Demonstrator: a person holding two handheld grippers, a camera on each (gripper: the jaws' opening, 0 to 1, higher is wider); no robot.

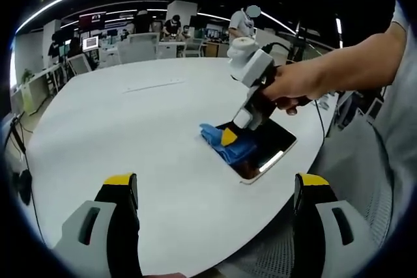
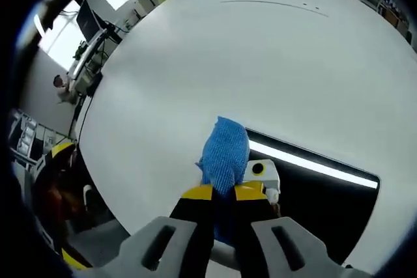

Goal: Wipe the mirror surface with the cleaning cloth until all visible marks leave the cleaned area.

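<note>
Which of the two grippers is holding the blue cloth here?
The right gripper: its yellow-tipped fingers are shut on the blue cloth, pressing it on the mirror. The left gripper hangs open above the white table, holding nothing.

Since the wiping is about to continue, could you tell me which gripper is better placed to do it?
The right gripper: it is shut on the blue cloth, which rests on the mirror. The left gripper hovers open over the white table, holding nothing.
</note>
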